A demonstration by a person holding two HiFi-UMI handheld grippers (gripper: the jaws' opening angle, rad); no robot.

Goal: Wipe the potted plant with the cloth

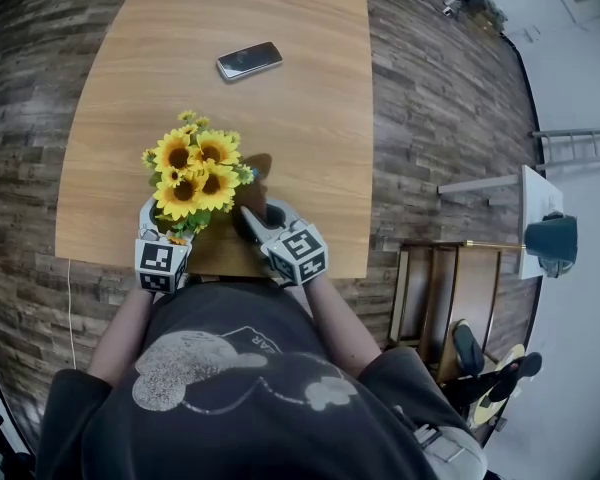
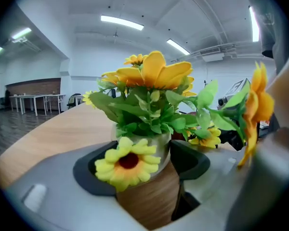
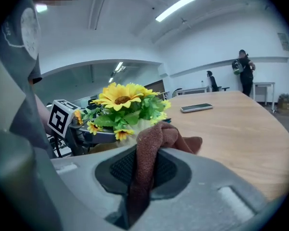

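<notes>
1. The potted plant (image 1: 195,183) stands at the person's edge of the counter (image 1: 310,118).
2. The left tool (image 2: 144,165) is closed partway, its pads clasping the pot's sides.
3. The right tool (image 3: 144,170) pinches the brown cloth (image 3: 166,136) just beside the flowers.
4. A phone (image 1: 249,60) lies well apart.

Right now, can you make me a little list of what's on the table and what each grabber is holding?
table: wooden
potted plant: sunflowers at the table edge nearest the person
left gripper: jaws closed on the pot
right gripper: jaws shut on the cloth
cloth: brown, bunched, just beside the plant; cannot tell if it touches
phone: lies flat farther up the table, apart from the plant
</notes>
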